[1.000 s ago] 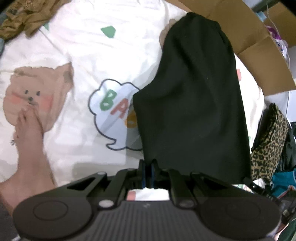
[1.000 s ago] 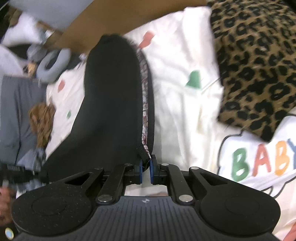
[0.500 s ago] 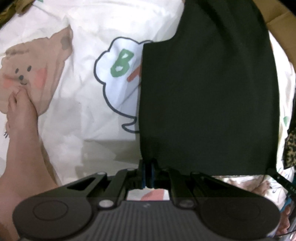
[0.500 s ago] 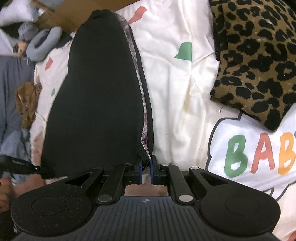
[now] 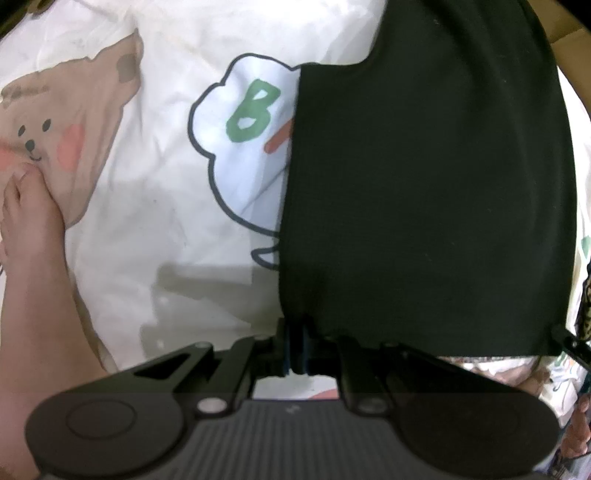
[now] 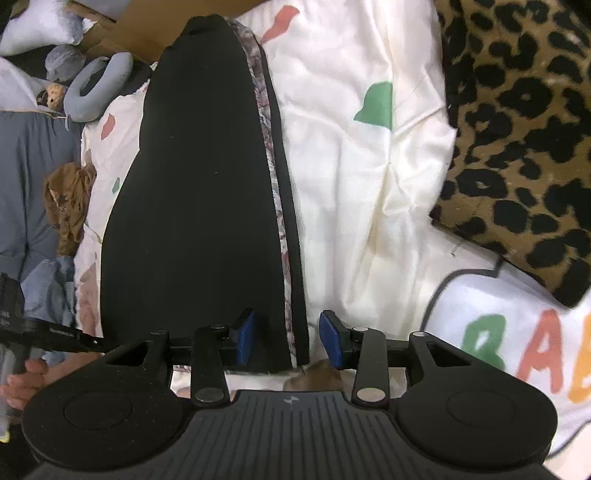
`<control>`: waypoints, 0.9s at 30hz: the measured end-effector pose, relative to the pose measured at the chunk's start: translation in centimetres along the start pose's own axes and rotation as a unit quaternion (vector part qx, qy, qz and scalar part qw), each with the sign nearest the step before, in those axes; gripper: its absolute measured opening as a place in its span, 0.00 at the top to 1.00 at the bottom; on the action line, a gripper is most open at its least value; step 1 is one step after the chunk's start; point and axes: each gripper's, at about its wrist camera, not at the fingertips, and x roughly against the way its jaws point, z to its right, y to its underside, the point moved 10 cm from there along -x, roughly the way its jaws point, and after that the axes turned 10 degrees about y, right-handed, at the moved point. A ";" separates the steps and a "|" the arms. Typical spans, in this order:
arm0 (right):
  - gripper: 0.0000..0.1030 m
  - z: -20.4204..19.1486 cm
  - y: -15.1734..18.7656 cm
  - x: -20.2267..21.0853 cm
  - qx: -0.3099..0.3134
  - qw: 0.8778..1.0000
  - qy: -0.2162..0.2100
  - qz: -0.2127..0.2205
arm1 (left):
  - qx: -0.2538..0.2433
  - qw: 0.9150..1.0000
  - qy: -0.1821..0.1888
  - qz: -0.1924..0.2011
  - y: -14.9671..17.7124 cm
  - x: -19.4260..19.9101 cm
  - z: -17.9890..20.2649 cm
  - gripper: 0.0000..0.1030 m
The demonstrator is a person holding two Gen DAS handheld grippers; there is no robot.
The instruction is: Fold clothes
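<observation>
A black garment [image 5: 424, 184] lies folded flat on the printed white sheet [image 5: 166, 240]. My left gripper [image 5: 295, 345] is shut on its near left corner. In the right wrist view the same garment [image 6: 192, 184] stretches away from me, with a patterned inner layer showing along its right edge. My right gripper [image 6: 288, 336] is opening. The garment's near right corner lies between the blue pads [image 6: 245, 332], and they do not press on it. The left gripper [image 6: 55, 332] and the hand that holds it show at the left edge of that view.
A leopard-print cloth [image 6: 517, 129] lies on the sheet right of the garment. A bare foot [image 5: 33, 258] rests on the sheet at the left. Beyond the bed are brown cardboard [image 6: 140, 29], a grey neck pillow [image 6: 96, 85], a crumpled brown cloth [image 6: 68, 199] and blue fabric [image 6: 26, 184].
Both grippers came down and the black garment went from hanging to lying flat on the sheet. The right gripper's jaws parted and let go of the corner; the left stayed shut.
</observation>
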 end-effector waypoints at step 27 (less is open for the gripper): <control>0.96 -1.0 -1.3 -2.4 -0.056 0.994 -0.046 -0.078 | -0.009 1.000 0.004 -0.006 2.2 1.1 -1.4 0.93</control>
